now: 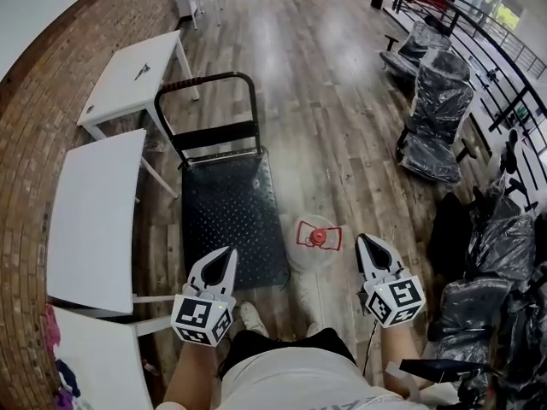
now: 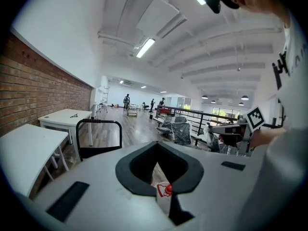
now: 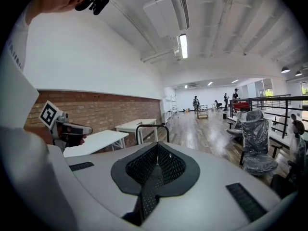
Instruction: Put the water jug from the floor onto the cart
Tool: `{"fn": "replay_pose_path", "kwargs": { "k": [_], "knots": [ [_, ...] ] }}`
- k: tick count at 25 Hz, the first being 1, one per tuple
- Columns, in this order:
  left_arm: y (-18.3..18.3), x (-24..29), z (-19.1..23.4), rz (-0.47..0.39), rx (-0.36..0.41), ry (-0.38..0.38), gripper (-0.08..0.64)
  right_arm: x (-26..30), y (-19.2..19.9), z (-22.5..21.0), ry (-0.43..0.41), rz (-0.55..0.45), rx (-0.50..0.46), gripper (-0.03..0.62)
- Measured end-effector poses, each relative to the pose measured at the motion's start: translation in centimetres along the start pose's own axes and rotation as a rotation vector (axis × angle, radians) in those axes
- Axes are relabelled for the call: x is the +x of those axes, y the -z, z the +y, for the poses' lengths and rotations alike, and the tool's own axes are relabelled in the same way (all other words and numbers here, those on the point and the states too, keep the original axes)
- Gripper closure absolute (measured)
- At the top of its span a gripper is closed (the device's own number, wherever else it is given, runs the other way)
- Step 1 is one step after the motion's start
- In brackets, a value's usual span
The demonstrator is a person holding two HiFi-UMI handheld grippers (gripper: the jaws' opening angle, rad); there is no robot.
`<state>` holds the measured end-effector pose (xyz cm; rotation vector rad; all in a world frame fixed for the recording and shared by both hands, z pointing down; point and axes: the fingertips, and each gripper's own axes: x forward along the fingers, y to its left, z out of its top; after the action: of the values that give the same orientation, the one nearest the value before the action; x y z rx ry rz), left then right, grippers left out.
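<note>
red-capped water jug (image 1: 314, 244) on floor (image 1: 342, 143) beside cart (image 1: 231, 216); left hand-held gripper (image 1: 228, 252) slightly apart, right hand-held gripper (image 1: 363, 239) together.

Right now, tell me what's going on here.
A person stands over the jug, which is on the floor, with a gripper in each hand. The left gripper and right gripper hang on either side of it, and neither touches it. The right jaws are shut on nothing; the left jaws stand slightly apart. The jug is not yet on the cart beside it.
</note>
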<state>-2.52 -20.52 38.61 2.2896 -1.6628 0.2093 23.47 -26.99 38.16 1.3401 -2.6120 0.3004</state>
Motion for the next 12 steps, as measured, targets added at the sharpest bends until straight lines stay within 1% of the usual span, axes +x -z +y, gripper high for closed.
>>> {"fn": "replay_pose_path", "kwargs": {
  "k": [3, 6, 9, 12],
  "knots": [
    [-1.6, 0.7, 3.1, -0.015, 0.027, 0.033, 0.56, 1.4, -1.0, 1.6, 0.04, 0.0, 0.01, 0.588],
    [-2.4, 0.9, 6.7, -0.024, 0.045, 0.05, 0.56, 3.2, -2.0, 3.3, 0.069, 0.0, -0.006, 0.588],
    [-2.3, 1.3, 9.8, -0.022, 0.042, 0.051, 0.56, 5.1, -2.1, 4.3, 0.092, 0.021, -0.015, 0.588],
    [-1.4, 1.9, 11.4, -0.016, 0.018, 0.045, 0.56, 6.8, -1.1, 4.2, 0.087, 0.053, -0.015, 0.588]
  ]
}}
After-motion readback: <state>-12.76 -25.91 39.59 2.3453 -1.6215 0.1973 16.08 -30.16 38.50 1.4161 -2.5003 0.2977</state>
